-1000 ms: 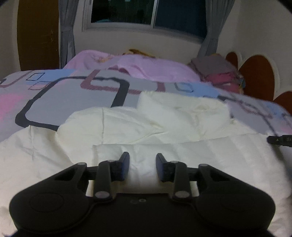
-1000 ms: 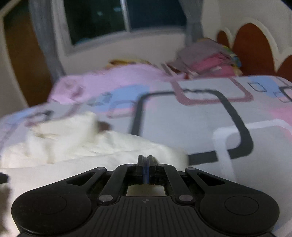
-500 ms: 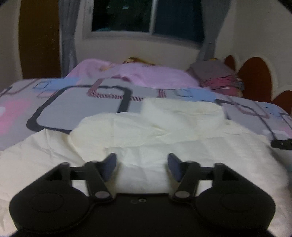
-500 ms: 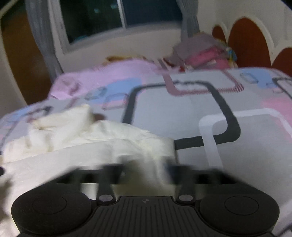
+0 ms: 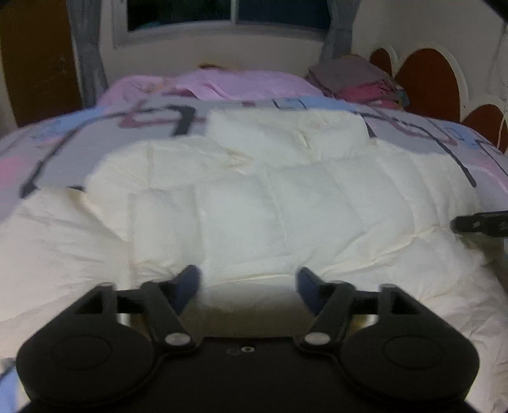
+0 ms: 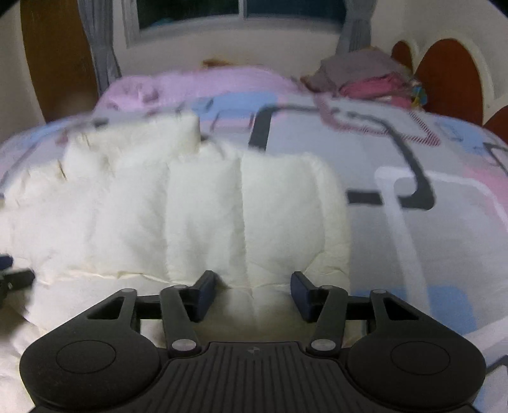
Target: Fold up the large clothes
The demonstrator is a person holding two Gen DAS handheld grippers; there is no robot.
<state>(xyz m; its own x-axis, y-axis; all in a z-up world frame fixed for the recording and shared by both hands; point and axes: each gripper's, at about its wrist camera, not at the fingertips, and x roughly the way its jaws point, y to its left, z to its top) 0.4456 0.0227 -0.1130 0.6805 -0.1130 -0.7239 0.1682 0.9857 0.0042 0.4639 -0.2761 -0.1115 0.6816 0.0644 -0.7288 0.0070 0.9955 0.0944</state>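
Now both the left gripper (image 5: pixel 247 284) and right gripper (image 6: pixel 252 290) hover with jaws spread, pinching nothing. Just ahead of them, on the patterned bedspread (image 6: pixel 444 222), lies the white quilted jacket (image 5: pixel 270 203), folded. Beyond it: pink blanket (image 5: pixel 241 84), clothes pile (image 6: pixel 365 74), window (image 6: pixel 241 9).

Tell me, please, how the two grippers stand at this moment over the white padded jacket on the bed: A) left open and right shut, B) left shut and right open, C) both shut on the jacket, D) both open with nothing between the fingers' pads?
D: the left gripper and the right gripper both show spread jaws above the white jacket, gripping no fabric.
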